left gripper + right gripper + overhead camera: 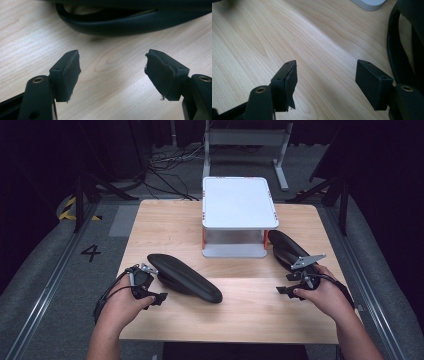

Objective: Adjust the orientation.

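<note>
A black shoe (185,277) lies on its side at the left of the wooden table (240,315), toe pointing right and toward me. My left gripper (156,283) stands open right beside its heel; in the left gripper view the shoe (130,22) lies just beyond the open left gripper (112,72), with bare wood between the pads. A second black shoe (286,249) lies at the right, next to the white stand. My right gripper (285,284) is open just in front of it, and this shoe's rim (397,50) runs along the right side of the open right gripper (325,80).
A white two-level stand (239,202) with orange posts sits at the back centre of the table; a corner of its base (369,3) shows in the right gripper view. Grey floor, rails and cables surround the table.
</note>
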The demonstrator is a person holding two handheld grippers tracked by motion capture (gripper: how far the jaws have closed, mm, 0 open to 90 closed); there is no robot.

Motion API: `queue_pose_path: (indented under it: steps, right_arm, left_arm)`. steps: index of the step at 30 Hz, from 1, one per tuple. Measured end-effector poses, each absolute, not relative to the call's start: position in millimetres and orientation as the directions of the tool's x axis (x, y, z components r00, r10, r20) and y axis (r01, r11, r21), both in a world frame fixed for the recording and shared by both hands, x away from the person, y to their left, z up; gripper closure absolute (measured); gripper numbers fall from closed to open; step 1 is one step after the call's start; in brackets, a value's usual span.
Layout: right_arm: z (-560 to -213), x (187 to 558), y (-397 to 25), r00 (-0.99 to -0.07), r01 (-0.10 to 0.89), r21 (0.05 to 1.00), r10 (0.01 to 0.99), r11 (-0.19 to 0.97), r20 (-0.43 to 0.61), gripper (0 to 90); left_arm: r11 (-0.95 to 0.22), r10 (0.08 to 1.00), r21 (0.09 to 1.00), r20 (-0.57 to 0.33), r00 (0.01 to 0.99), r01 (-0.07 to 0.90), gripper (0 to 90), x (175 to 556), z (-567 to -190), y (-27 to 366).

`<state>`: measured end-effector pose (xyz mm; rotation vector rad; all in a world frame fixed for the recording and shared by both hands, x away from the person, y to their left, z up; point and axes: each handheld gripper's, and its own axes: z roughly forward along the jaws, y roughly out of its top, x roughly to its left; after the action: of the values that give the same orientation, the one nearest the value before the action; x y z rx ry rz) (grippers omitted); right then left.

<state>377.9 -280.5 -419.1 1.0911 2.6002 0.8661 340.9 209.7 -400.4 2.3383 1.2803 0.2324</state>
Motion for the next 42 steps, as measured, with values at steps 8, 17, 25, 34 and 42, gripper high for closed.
queue_pose_path:
  steps: [8, 17, 25, 34, 42]
  right_arm:
    - [-417, 377, -283, -0.705, 0.58, 0.597, 0.709, 0.553, 0.028, 33.9]
    - [-417, 379, -273, -0.723, 0.559, 0.615, 0.69, 0.556, 0.033, 34.0]
    - [-415, 379, -259, -0.749, 0.53, 0.639, 0.661, 0.558, 0.045, 34.0]
    - [-409, 381, -227, -0.812, 0.461, 0.671, 0.581, 0.58, 0.055, 34.0]
    - [-408, 379, -187, -0.869, 0.388, 0.697, 0.491, 0.604, 0.058, 34.2]
  left_arm:
    - [-0.399, 0.851, 0.498, -0.113, 0.514, 0.77, 26.5, 340, -402, 209]
    - [-0.399, 0.867, 0.467, -0.088, 0.49, 0.789, 26.8, 336, -396, 213]
    - [-0.418, 0.841, 0.551, -0.065, 0.537, 0.722, 27.8, 330, -390, 213]
    - [-0.411, 0.848, 0.538, -0.07, 0.525, 0.736, 26.8, 318, -393, 221]
    - [-0.386, 0.861, 0.532, -0.085, 0.502, 0.753, 26.2, 306, -395, 229]
